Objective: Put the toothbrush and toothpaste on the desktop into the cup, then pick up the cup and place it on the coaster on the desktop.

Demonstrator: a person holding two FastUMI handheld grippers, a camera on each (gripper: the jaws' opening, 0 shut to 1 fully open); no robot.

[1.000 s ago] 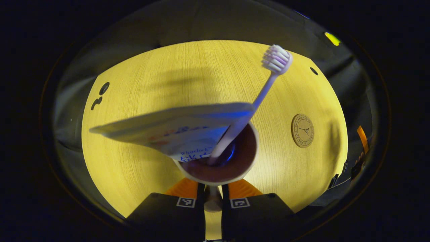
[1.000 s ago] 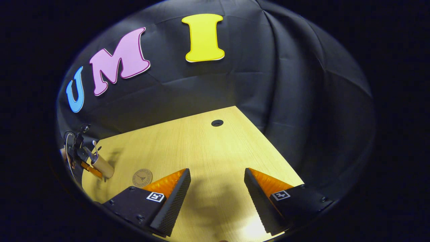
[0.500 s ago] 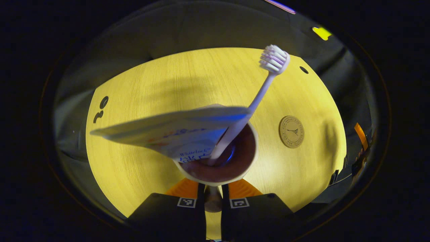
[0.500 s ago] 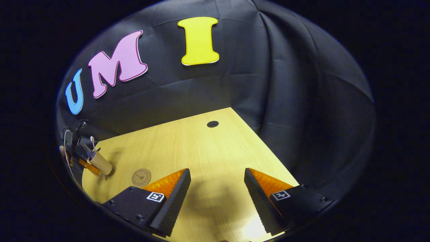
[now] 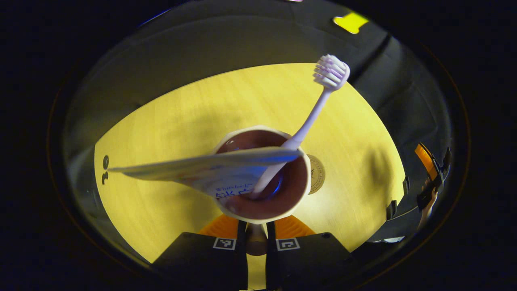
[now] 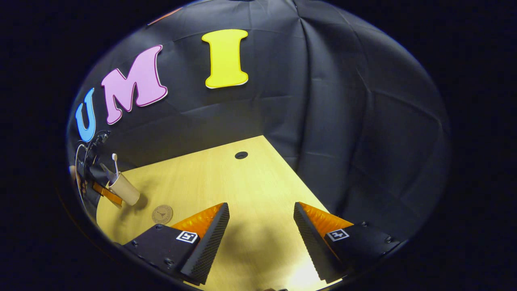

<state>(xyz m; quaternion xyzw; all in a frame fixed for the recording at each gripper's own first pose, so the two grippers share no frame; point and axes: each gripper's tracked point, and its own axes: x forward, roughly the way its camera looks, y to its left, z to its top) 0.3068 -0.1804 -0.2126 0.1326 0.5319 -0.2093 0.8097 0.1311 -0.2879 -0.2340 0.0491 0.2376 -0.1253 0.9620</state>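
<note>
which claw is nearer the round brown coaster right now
Left. The left claw holds the paper cup above the desktop, close beside the round brown coaster. The right claw hangs open and empty farther off, the coaster lying beyond its own left finger.

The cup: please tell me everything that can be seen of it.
The cup is a pale, paper-like tumbler with a dark brown inside. The left gripper holds it by the near rim, tilted, above the desktop. A white toothbrush and the toothpaste stand in it. It partly hides the coaster.
</note>
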